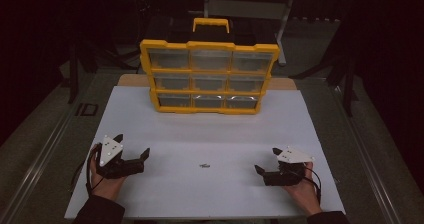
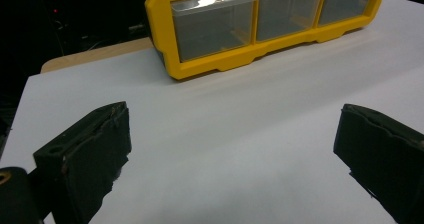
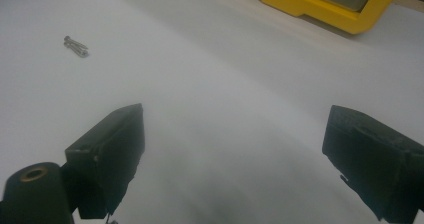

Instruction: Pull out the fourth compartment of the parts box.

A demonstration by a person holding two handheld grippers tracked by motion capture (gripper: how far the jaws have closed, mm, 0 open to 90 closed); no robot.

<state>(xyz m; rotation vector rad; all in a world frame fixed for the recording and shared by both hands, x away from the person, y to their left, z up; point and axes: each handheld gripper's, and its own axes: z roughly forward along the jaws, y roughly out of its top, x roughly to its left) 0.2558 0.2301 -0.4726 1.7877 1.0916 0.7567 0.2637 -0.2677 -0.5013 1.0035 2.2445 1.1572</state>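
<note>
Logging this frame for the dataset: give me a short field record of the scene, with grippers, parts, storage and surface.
surface: white board on the table
storage: yellow drawer organiser, upright at the far edge, three rows of three clear drawers, all shut
small part: metal screws, lying loose on the board between the two grippers
left gripper: jaws open, nothing between them, near the board's left front
right gripper: jaws open, nothing between them, near the right front
contact: neither gripper touches the screws

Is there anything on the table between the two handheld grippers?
Yes: small metal screws lie on the white table roughly midway between the left gripper and the right gripper, seen in the high view.
</note>
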